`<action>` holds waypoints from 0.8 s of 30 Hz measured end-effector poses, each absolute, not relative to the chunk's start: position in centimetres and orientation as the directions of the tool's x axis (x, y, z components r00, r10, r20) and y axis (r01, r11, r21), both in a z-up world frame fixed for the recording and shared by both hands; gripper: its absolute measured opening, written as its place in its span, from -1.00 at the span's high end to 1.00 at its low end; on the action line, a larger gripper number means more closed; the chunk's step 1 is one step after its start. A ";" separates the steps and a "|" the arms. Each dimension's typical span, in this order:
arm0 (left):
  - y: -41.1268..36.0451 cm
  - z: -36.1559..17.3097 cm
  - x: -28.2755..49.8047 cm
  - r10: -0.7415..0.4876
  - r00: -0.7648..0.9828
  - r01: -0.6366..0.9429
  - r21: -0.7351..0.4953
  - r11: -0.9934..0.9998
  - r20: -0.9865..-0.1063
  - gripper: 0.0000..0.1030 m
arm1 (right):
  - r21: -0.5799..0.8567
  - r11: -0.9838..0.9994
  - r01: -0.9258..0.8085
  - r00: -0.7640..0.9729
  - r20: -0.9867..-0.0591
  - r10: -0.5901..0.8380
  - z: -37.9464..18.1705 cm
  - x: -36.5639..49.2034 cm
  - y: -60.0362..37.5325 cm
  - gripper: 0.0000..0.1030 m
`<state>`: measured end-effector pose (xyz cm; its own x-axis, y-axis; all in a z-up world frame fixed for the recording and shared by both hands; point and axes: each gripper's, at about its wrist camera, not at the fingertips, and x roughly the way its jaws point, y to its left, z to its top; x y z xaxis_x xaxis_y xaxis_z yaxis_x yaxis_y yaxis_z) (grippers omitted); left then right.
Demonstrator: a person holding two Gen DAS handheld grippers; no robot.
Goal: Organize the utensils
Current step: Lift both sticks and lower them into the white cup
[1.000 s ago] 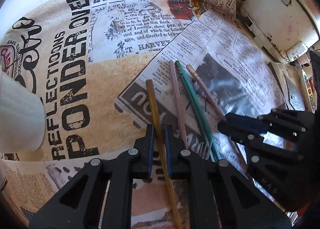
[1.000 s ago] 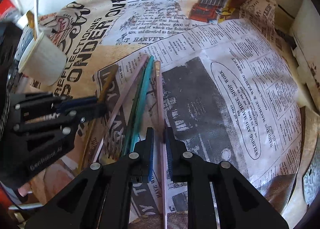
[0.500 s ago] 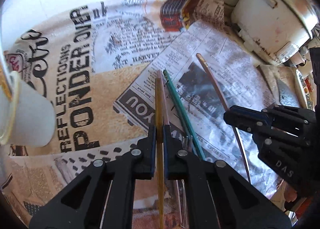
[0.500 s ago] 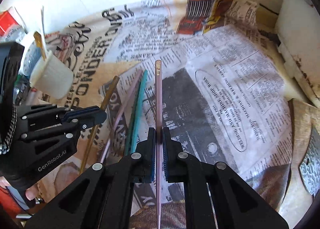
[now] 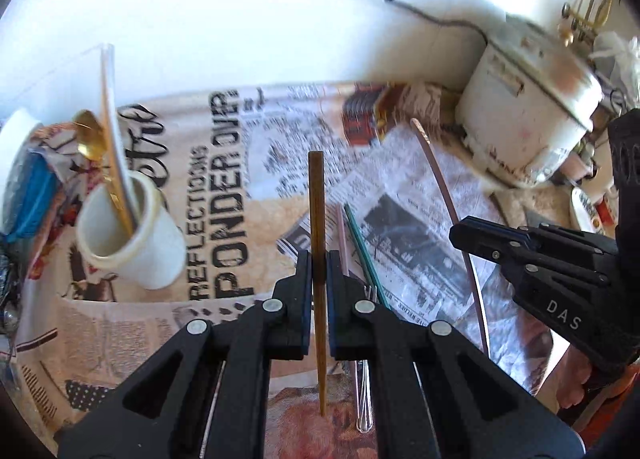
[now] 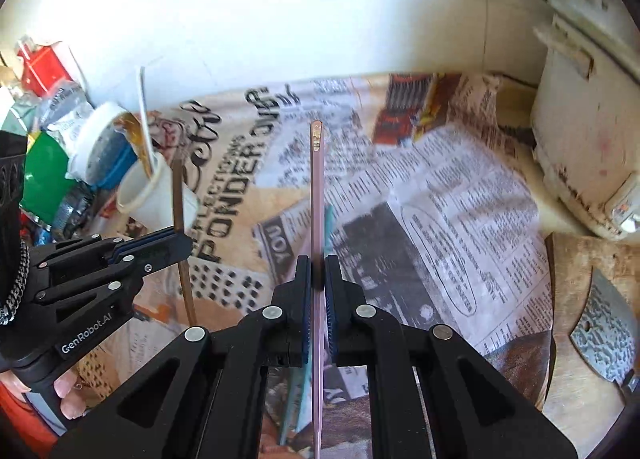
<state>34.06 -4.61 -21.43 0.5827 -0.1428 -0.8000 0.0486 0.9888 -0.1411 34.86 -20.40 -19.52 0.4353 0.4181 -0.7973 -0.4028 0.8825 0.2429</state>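
Note:
My left gripper is shut on a brown-gold utensil handle and holds it lifted, pointing away. My right gripper is shut on a pink utensil handle, also lifted; it also shows in the left wrist view. A green-handled fork and a pale pink utensil lie on the newspaper. A white cup at the left holds a gold spoon and a white utensil; it also shows in the right wrist view.
A white rice cooker stands at the back right, with a black cord along the white wall. Jars and packets crowd the left edge. A cleaver blade lies on a board at the right.
Both grippers have risen and tilted up with their utensils. The cup with its spoon and more of the wall have come into view.

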 end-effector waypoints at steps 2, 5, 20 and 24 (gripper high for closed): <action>-3.9 -20.4 33.5 -0.139 0.606 0.037 -0.147 0.988 -0.783 0.91 | 0.243 0.878 -0.413 0.452 -0.782 0.429 -18.5 34.6 -19.9 0.88; -2.6 -18.7 32.6 -0.128 0.642 0.018 -0.152 0.988 -0.756 0.91 | 0.239 0.865 -0.440 0.470 -0.760 0.449 -17.0 34.4 -18.9 0.88; 5.0 -11.4 30.3 -0.019 0.767 -0.085 -0.131 0.988 -0.642 0.91 | 0.231 0.797 -0.559 0.506 -0.666 0.548 -11.9 35.1 -11.1 0.88; 7.4 -10.5 30.2 0.010 0.779 -0.114 -0.126 0.985 -0.627 0.91 | 0.239 0.781 -0.577 0.505 -0.647 0.571 -11.2 36.0 -8.8 0.88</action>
